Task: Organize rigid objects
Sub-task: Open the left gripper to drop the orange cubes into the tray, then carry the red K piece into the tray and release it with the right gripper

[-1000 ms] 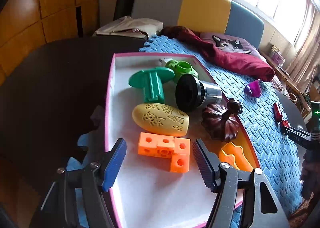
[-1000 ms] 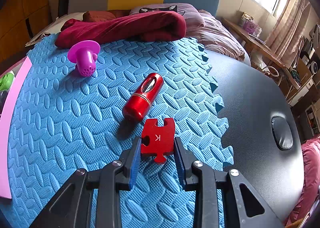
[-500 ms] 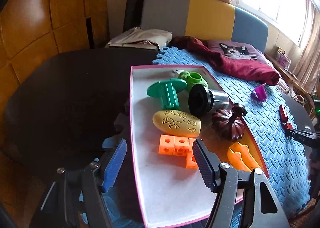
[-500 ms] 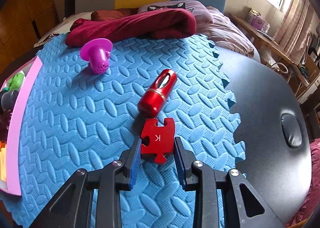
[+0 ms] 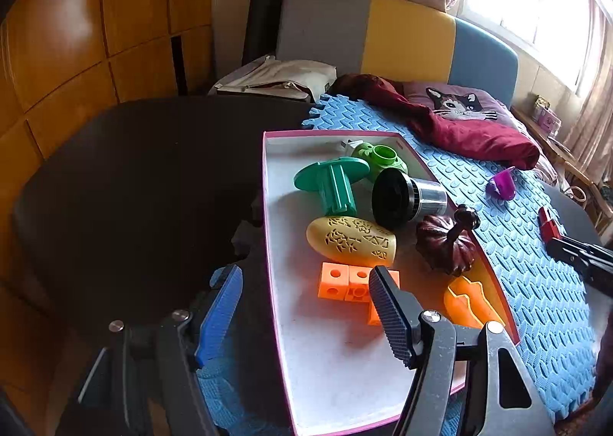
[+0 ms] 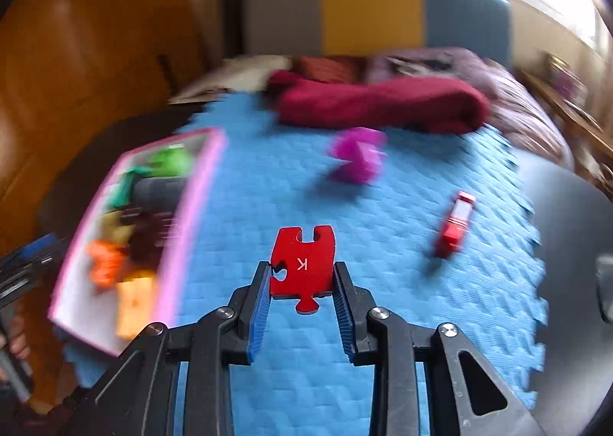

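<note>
My right gripper [image 6: 302, 279] is shut on a red puzzle piece [image 6: 302, 263] marked K and holds it above the blue foam mat [image 6: 383, 302]. A red cylinder [image 6: 456, 223] and a purple cup-shaped toy [image 6: 356, 156] lie on the mat. The pink-rimmed tray [image 5: 268, 244] holds a yellow egg shape [image 5: 350, 240], orange blocks [image 5: 345, 284], a green stand [image 5: 333, 179], a black lens [image 5: 406, 198], a dark pumpkin [image 5: 448, 244] and an orange piece [image 5: 467, 302]. My left gripper [image 5: 304, 305] is open and empty over the tray's near left rim.
The tray also shows blurred at the left of the right wrist view [image 6: 191, 206]. A maroon cloth [image 6: 379, 102] lies at the mat's far edge. The dark round table [image 5: 134, 187] extends left of the tray. A padded headboard [image 5: 383, 37] stands behind.
My right gripper has lifted the red puzzle piece off the mat and swung left toward the tray; the view is motion-blurred. My left gripper drew back and left, staying open.
</note>
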Demonstrator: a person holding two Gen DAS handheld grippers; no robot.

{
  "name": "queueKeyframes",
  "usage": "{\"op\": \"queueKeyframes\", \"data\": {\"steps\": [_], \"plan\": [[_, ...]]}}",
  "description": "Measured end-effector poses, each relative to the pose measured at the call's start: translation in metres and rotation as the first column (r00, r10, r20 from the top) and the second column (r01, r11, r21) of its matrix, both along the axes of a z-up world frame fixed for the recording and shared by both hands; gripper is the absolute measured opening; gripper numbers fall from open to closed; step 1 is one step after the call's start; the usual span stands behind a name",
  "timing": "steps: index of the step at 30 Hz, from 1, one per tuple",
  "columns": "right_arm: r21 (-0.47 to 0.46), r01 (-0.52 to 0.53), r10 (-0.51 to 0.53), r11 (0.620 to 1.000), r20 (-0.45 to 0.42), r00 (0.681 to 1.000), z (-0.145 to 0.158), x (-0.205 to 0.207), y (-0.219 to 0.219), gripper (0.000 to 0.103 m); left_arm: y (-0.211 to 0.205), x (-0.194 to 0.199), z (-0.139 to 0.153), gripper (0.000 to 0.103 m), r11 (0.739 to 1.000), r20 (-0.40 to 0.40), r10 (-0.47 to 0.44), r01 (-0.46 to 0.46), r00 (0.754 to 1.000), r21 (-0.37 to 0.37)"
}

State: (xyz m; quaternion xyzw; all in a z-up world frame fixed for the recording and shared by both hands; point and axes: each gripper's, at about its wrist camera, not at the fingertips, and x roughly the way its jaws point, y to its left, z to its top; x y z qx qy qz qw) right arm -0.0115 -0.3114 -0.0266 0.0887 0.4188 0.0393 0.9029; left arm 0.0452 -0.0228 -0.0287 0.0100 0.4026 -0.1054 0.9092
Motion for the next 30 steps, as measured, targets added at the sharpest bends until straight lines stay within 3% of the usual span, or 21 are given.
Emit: {"op": "queueKeyframes", "data": {"steps": [8,13,21,30], "plan": [[0.004,-0.221,0.22,0.975,0.062,0.973,0.026,0.001,0.091,0.031,0.007,0.003,-0.001,0.071,1.0,-0.003,0.018,-0.018,1.0,-0.006],[0.014,-0.306,0.305,0.952,0.056,0.951,0.024,0.006,0.12,0.031,0.017,0.004,0.0,0.071,0.999,0.005,0.043,-0.043,0.999,-0.021],[0.007,-0.39,0.39,0.921,-0.012,0.921,0.004,0.014,0.155,0.031,0.043,0.007,0.003,0.071,0.993,0.014,0.108,-0.107,0.994,-0.038],[-0.028,-0.392,0.384,0.92,-0.148,0.912,-0.034,0.026,0.166,0.031,0.047,0.005,-0.003,0.07,0.994,0.001,0.107,-0.107,0.994,-0.035]]}}
